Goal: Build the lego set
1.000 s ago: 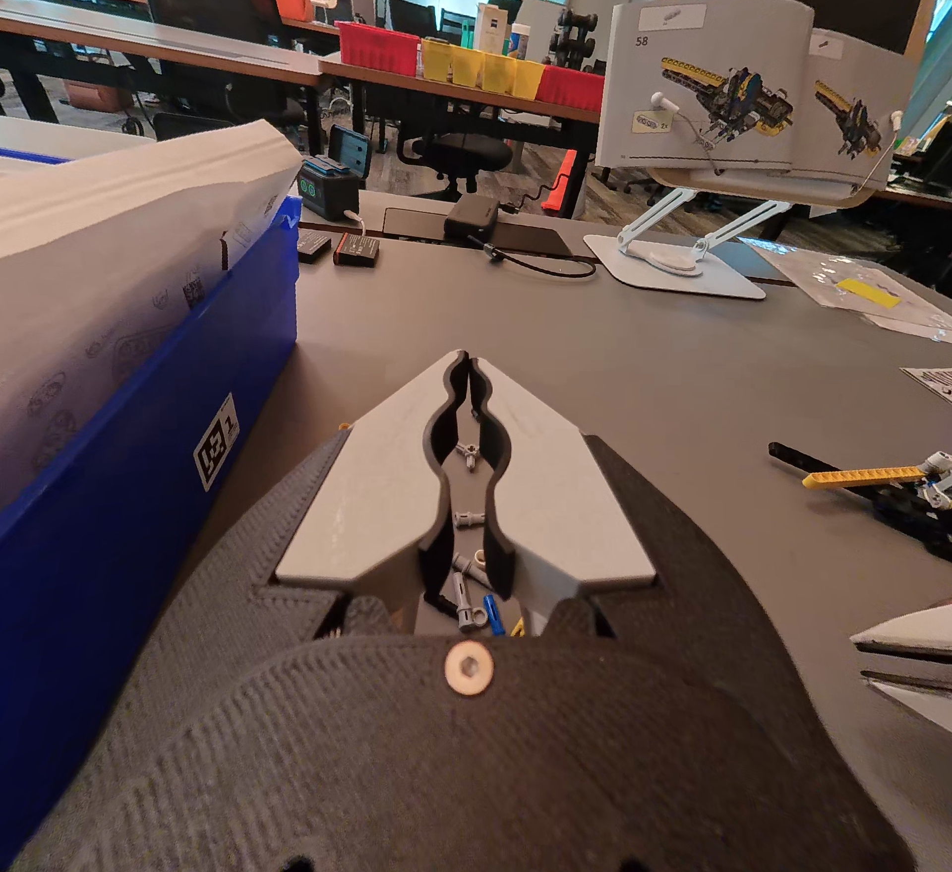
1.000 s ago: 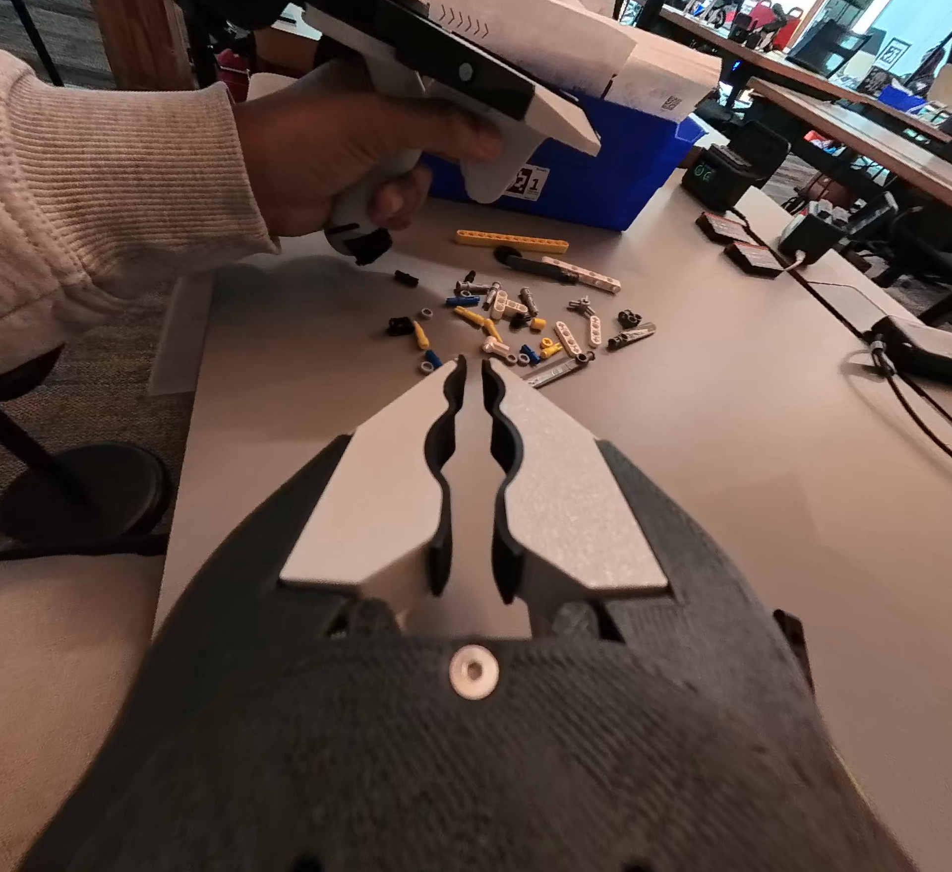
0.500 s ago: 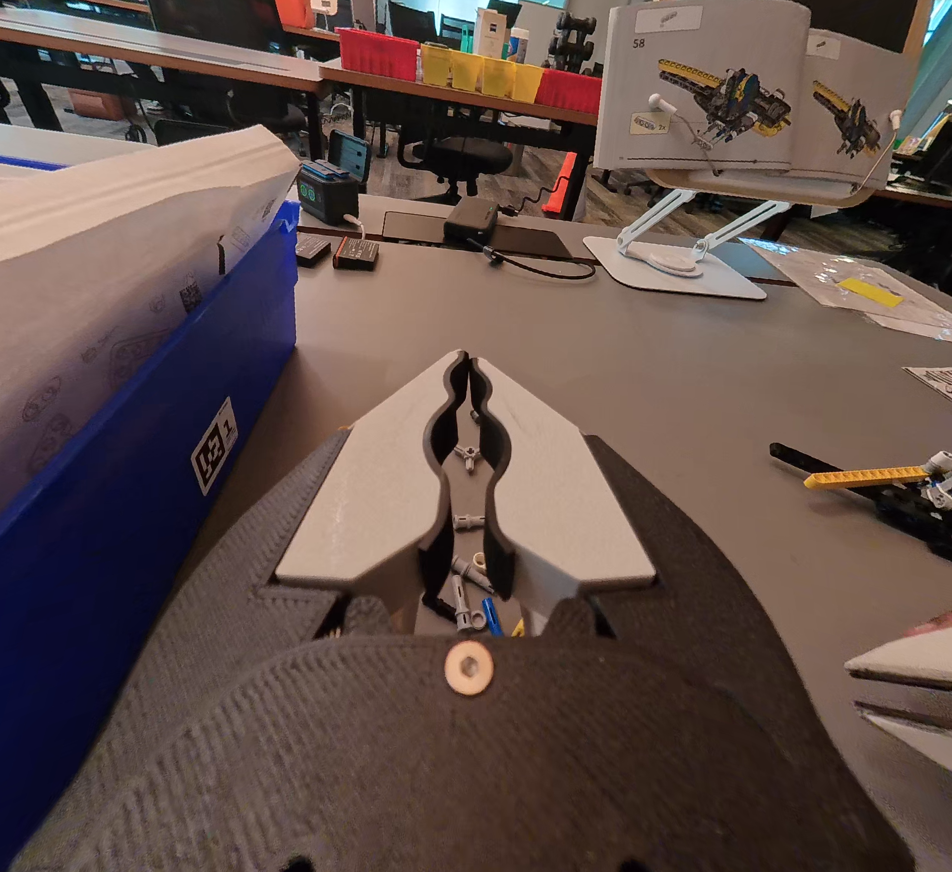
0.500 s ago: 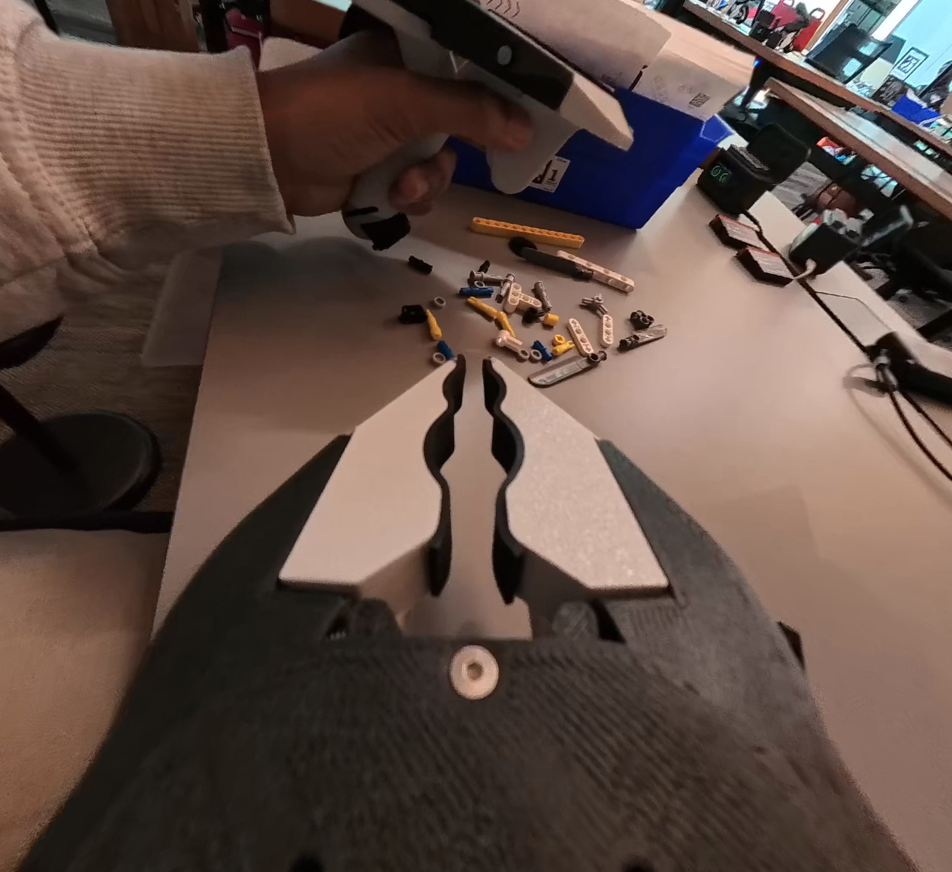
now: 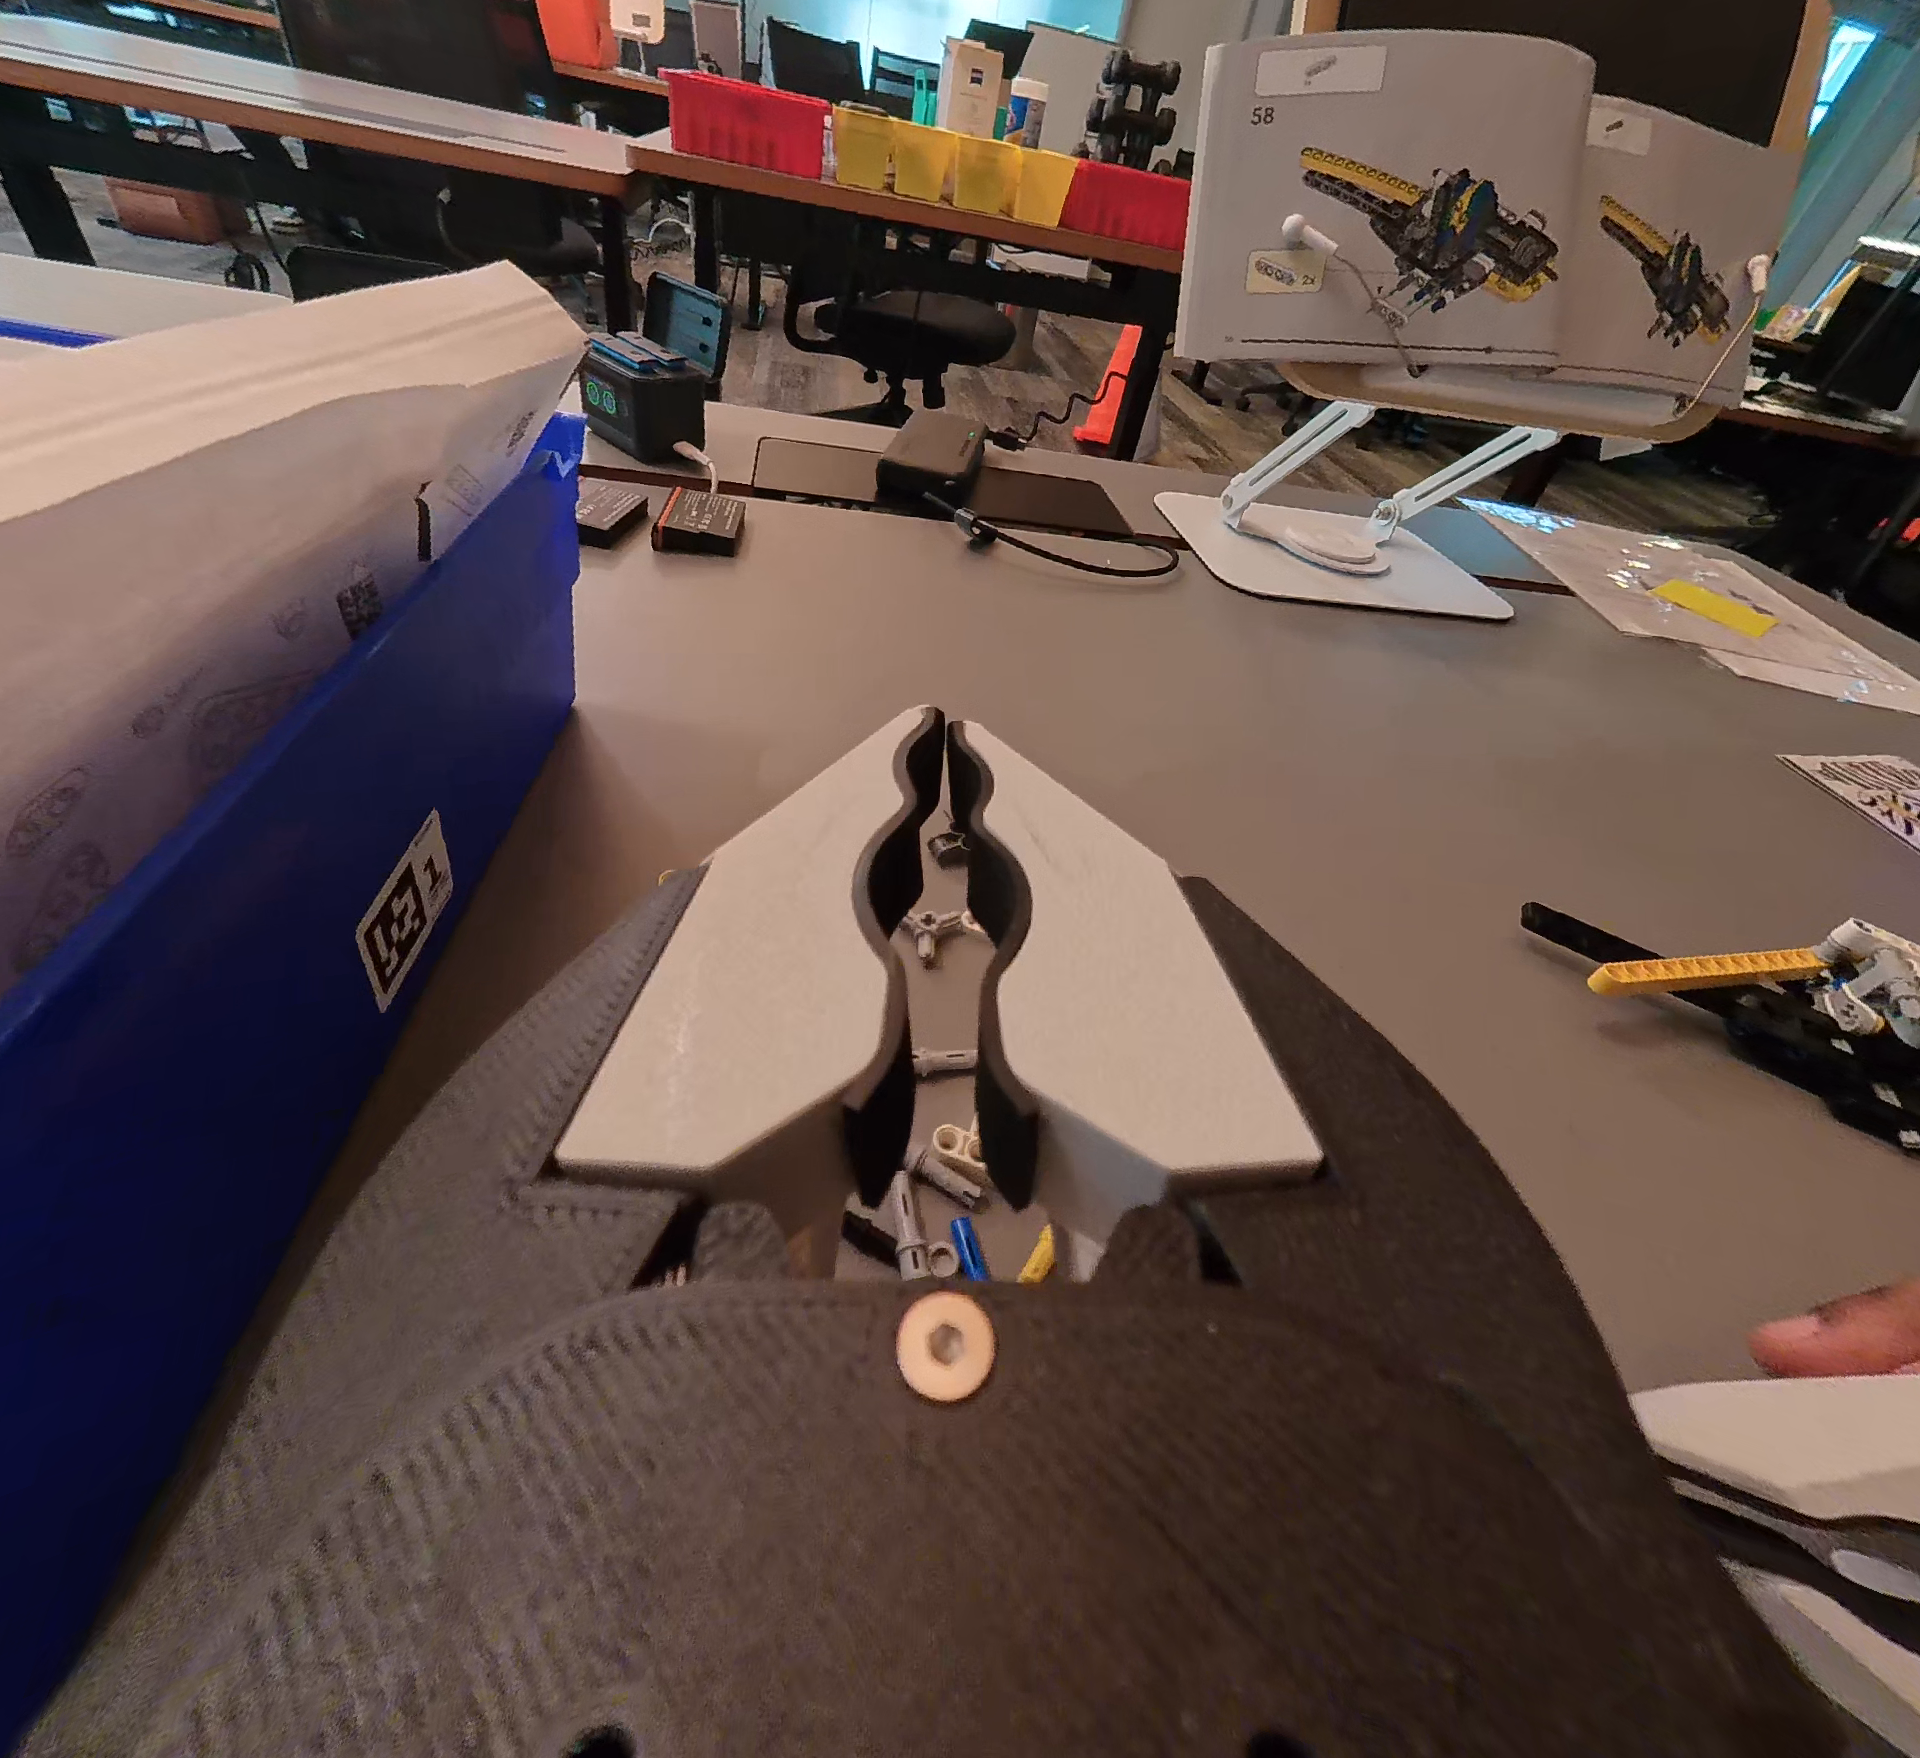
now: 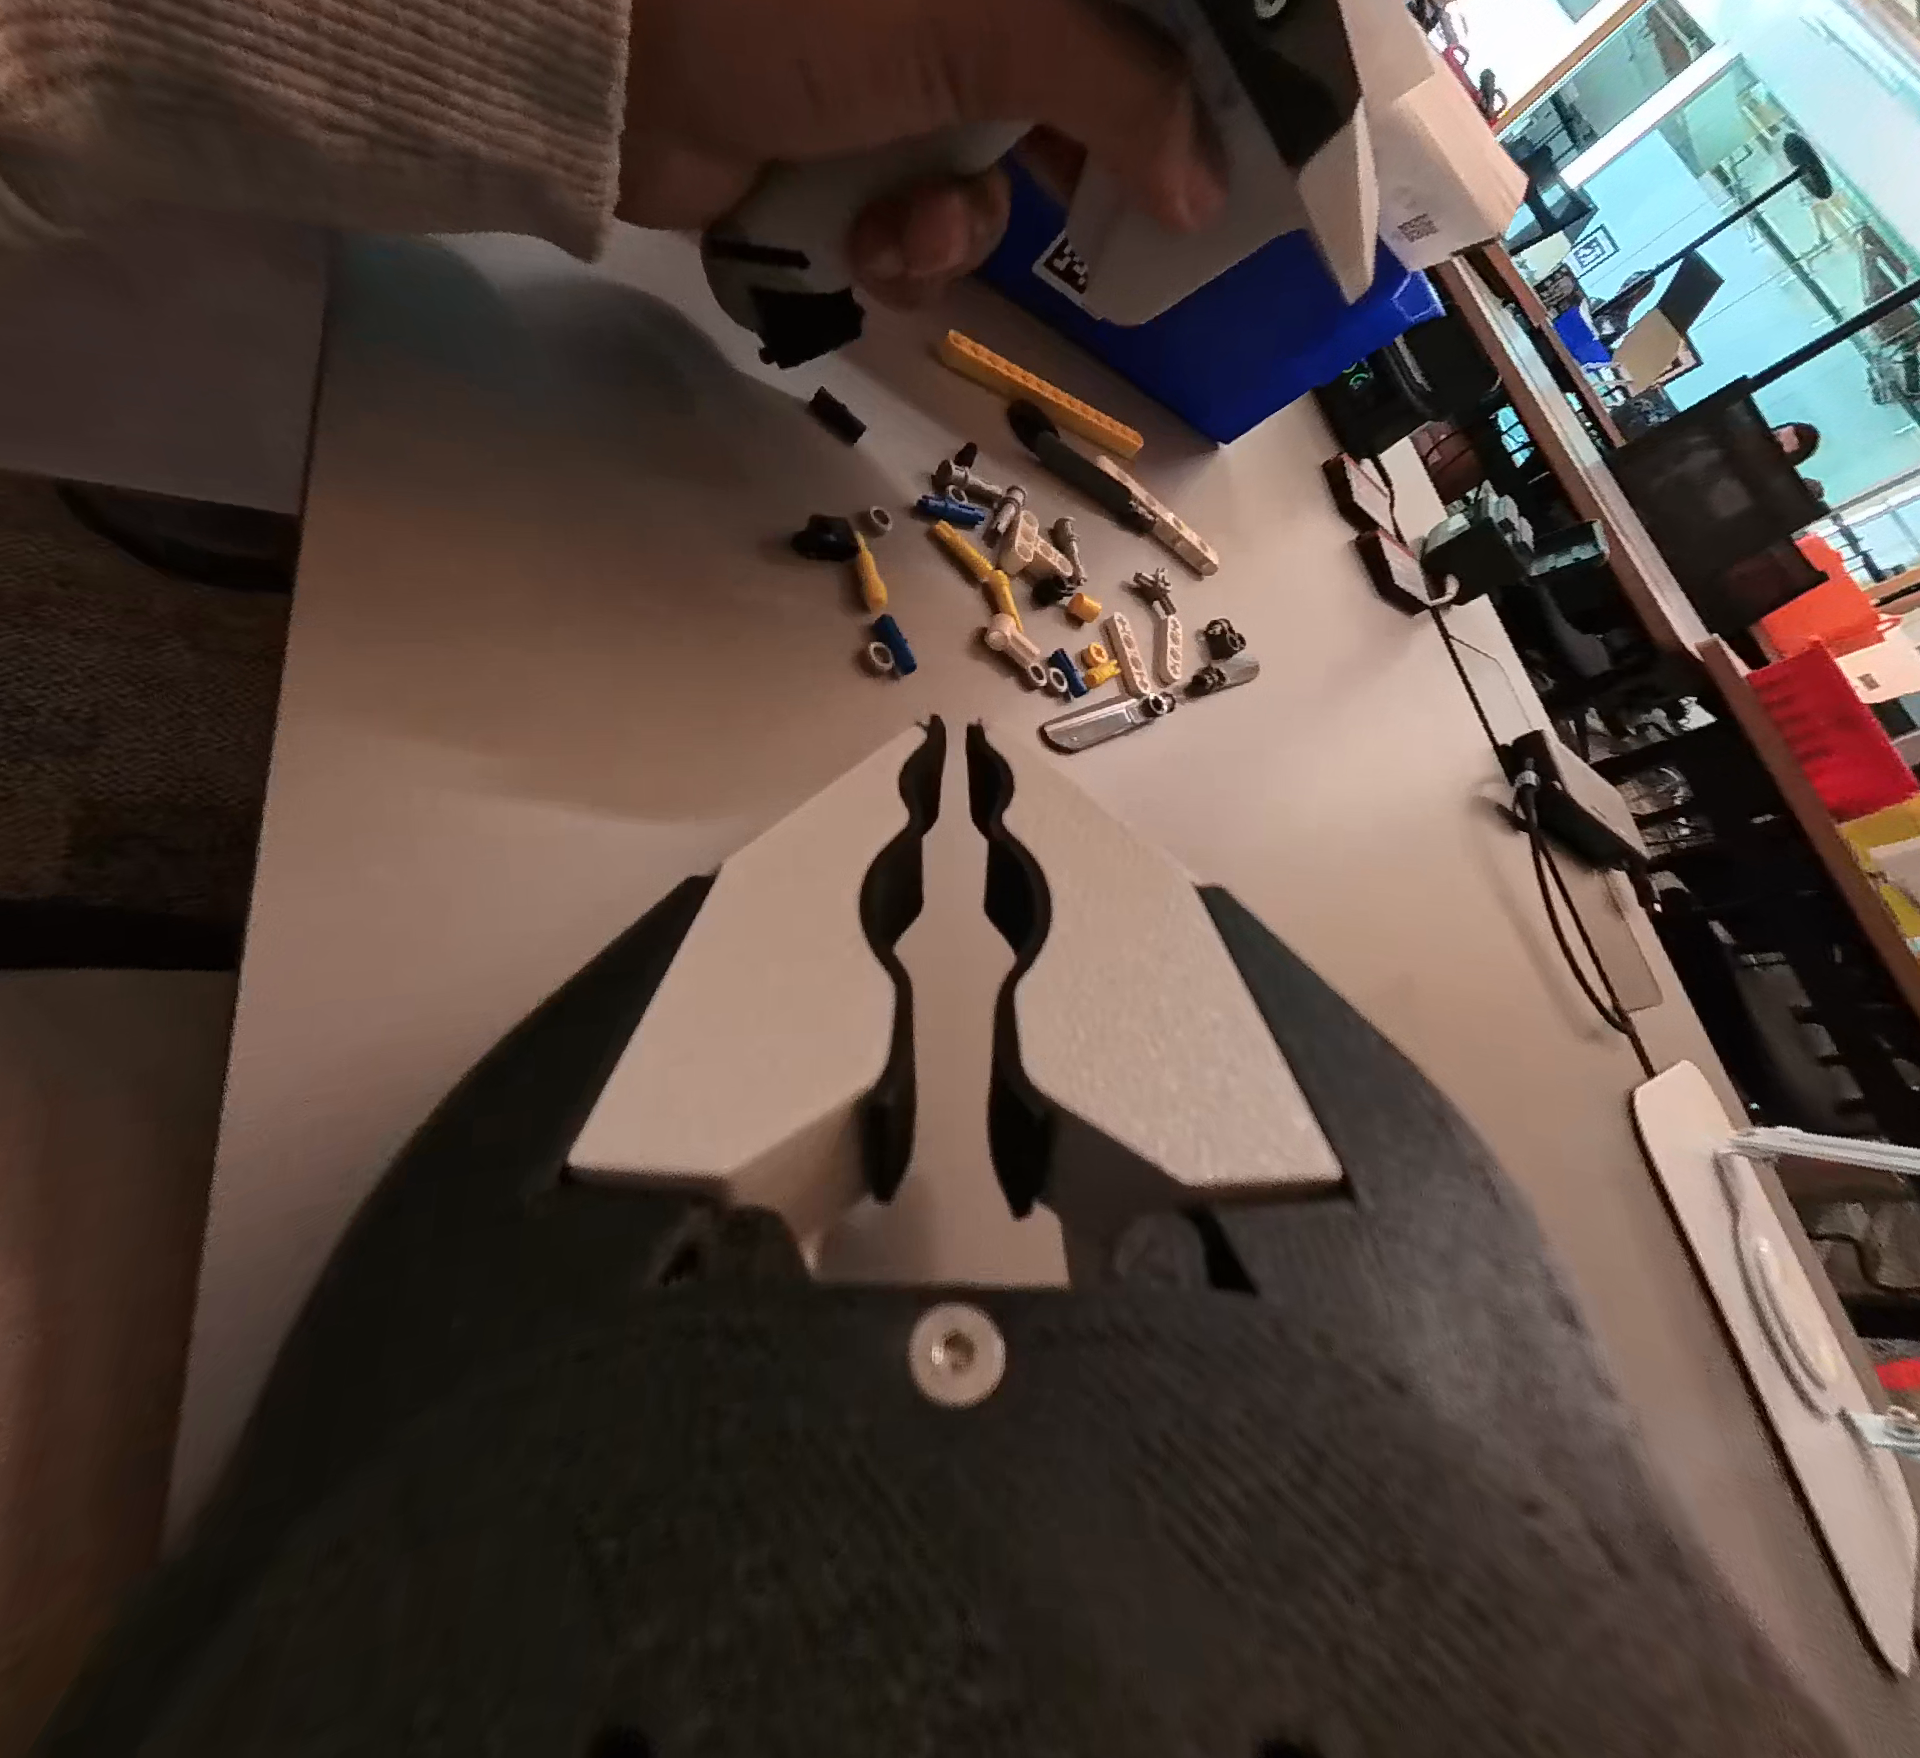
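The left gripper [image 5: 943, 721] hangs above the grey desk [image 5: 1299, 773] with its jaws drawn together until the tips nearly touch, holding nothing. Through the wavy slot between them show loose lego pieces [image 5: 940, 1189] lying on the desk below — grey connectors, a white piece, a blue pin and a yellow bit. Just left of the jaws stands a blue bin [image 5: 260, 929] stuffed with white paper bags [image 5: 208, 482]. Well to the right lies the part-built lego model [image 5: 1787, 1002], black with a yellow beam sticking out. Far ahead and right, an instruction booklet [image 5: 1392, 202] sits open on a white stand [image 5: 1340, 555].

The right gripper [image 6: 954, 723], tilted, has its jaws set at a narrow gap, empty, above bare desk. Just beyond the tips spreads the scatter of small pieces [image 6: 1029, 586], with a long yellow beam [image 6: 1039, 394] at its far edge beside the bin. Above the scatter a hand [image 6: 883, 46] in a cream ribbed sleeve [image 6: 312, 15] grips the other gripper's handle.
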The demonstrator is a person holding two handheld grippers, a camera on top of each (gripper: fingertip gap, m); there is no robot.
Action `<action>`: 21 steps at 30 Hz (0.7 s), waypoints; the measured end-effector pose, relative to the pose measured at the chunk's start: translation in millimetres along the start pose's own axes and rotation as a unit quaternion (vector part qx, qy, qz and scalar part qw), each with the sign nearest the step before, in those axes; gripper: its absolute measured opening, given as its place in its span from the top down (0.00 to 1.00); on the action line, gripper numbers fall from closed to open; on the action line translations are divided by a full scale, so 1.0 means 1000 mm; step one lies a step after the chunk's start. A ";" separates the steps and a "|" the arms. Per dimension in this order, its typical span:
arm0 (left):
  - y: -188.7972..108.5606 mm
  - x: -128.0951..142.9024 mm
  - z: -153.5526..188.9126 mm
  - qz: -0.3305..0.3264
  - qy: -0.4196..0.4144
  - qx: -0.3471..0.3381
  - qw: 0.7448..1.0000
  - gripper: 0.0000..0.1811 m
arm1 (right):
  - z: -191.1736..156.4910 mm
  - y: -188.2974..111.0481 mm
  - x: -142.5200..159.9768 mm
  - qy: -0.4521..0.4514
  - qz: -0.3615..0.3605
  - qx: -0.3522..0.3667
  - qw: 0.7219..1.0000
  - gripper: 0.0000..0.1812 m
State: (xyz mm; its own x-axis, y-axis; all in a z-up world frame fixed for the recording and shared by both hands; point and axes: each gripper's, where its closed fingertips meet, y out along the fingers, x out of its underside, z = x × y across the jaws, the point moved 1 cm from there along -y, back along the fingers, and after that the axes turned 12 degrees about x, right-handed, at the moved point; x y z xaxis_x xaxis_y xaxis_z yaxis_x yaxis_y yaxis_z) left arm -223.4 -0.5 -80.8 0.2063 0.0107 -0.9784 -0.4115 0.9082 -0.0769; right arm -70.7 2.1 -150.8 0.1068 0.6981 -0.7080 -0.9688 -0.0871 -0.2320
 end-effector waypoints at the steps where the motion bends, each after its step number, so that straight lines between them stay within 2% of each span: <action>1: 0.000 0.000 0.000 0.000 0.000 0.001 1.000 1.00 | 0.000 0.000 0.000 0.001 -0.002 0.000 1.000 0.99; 11: 0.000 -0.001 0.000 0.004 -0.005 0.003 1.000 1.00 | 0.002 0.002 0.002 0.012 -0.009 -0.001 1.000 0.99; 21: 0.001 0.000 0.001 0.000 -0.001 0.003 1.000 1.00 | 0.025 -0.002 -0.002 0.116 0.008 -0.002 0.993 1.00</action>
State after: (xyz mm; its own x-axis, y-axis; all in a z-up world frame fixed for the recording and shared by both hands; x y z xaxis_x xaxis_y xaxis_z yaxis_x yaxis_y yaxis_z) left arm -222.7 1.0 -81.1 0.2078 0.0109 -0.9781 -0.4055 0.9109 -0.0760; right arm -74.8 18.2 -132.0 0.1396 0.5138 -0.8465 -0.9702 -0.1001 -0.2208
